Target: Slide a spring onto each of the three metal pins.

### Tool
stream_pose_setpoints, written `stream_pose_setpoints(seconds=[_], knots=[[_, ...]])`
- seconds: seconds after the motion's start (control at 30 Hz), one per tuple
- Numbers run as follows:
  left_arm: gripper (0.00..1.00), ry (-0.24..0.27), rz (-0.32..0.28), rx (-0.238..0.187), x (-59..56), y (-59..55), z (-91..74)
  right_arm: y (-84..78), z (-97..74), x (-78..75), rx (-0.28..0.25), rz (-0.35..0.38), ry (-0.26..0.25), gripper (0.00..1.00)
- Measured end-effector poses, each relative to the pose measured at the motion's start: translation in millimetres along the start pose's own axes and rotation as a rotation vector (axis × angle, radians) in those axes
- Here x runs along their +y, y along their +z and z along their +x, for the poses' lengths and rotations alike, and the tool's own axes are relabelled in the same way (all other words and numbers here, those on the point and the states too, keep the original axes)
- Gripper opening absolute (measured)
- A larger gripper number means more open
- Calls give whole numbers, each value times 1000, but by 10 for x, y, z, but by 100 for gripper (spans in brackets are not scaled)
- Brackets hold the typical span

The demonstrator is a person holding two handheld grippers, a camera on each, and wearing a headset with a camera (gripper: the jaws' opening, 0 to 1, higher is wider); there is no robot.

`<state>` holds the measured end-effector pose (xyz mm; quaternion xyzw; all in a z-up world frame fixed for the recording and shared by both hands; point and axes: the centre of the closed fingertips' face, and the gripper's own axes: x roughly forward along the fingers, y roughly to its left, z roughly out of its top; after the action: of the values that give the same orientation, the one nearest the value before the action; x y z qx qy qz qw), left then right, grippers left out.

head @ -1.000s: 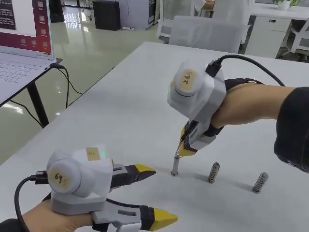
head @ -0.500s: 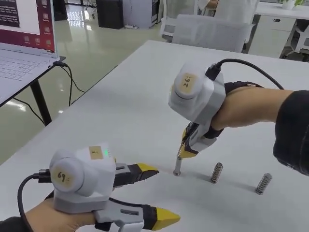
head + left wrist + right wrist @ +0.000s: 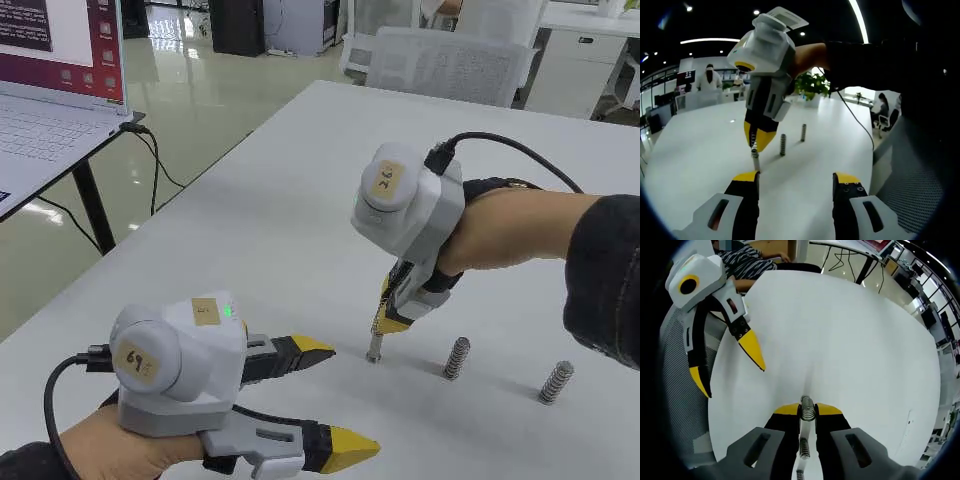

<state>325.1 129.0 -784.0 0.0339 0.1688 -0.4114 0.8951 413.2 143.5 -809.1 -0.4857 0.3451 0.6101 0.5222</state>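
My right gripper [image 3: 388,322] points down, shut on a small spring [image 3: 807,407] just above the bare metal pin [image 3: 375,349] that stands on the white table [image 3: 260,230]. To the right of it, two more pins each carry a spring [image 3: 457,357] [image 3: 555,381]. In the left gripper view the right gripper [image 3: 756,141] hangs over the pin [image 3: 756,161], with the two sprung pins [image 3: 782,145] [image 3: 803,132] behind. My left gripper [image 3: 335,398] rests low at the front left, open, nothing between its yellow tips. It also shows in the right gripper view as the left gripper [image 3: 732,377].
A laptop [image 3: 50,90] sits on a side table to the left, with a cable hanging from it. The table's left edge runs diagonally past the left gripper. Mesh chairs [image 3: 440,65] stand at the far end. A person stands far back [image 3: 709,80].
The right gripper has sunk slightly, bringing the spring closer onto the pin's top. The left gripper has stayed where it was; the head camera has shifted a little.
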Motion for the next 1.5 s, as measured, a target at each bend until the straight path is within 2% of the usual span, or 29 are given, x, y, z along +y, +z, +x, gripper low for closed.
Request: stream_pose_setpoints(seconds=[0.87,1.2,1.5], knots=[[53,0,2,13,0,-14,9,-95,300,22,48,19,0,8],[53,-1,1,14,-1,-16,7,-117,373,34,54,25,1,8],[53,-5,3,19,-13,-22,10,-98,366,27,45,32,-1,9]])
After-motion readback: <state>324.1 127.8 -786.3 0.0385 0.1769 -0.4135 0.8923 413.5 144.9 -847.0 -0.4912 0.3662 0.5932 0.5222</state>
